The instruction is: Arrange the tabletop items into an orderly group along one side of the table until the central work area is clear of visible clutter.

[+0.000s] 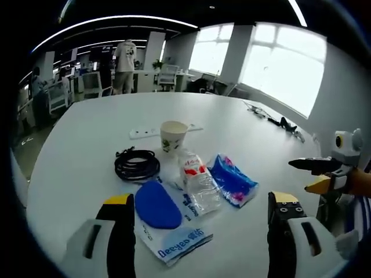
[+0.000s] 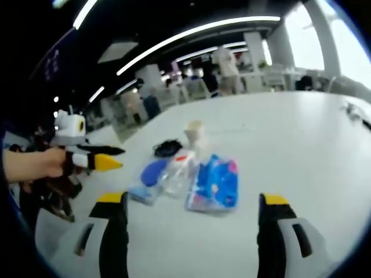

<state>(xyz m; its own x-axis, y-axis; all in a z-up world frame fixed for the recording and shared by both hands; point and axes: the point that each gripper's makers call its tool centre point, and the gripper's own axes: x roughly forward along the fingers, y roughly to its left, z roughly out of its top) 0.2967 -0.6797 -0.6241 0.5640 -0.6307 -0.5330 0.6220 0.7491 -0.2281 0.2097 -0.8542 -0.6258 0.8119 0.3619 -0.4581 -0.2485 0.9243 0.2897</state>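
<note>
Hovering both tools over the white table (image 1: 87, 150), you face a small cluster of clutter sitting mid-surface with nothing yet gathered to a side. Largest in the pile is the white printed pouch (image 1: 174, 240) lying flat nearest you, with a blue oval pad (image 1: 156, 204) resting on top of it. Just beside it lie a blue packet (image 1: 232, 180) and a clear wrapped pack with red print (image 1: 197, 179), the two touching or nearly so. A black coiled cable (image 1: 137, 164) sits to the far side of the pouch, and a paper cup (image 1: 173, 135) stands upright behind the group, with a white power strip (image 1: 145, 132) just beyond it.

Your left gripper (image 1: 200, 223) is spread wide and holds nothing; your right gripper (image 2: 191, 223) is likewise wide apart and empty, looking at the same blue packet (image 2: 214, 184) from the other side.

By the look of it, the sorting has not begun. The next move probably calls for picking one edge, then closing on the nearest flat item low and level, since thin packets offer little to grip.
</note>
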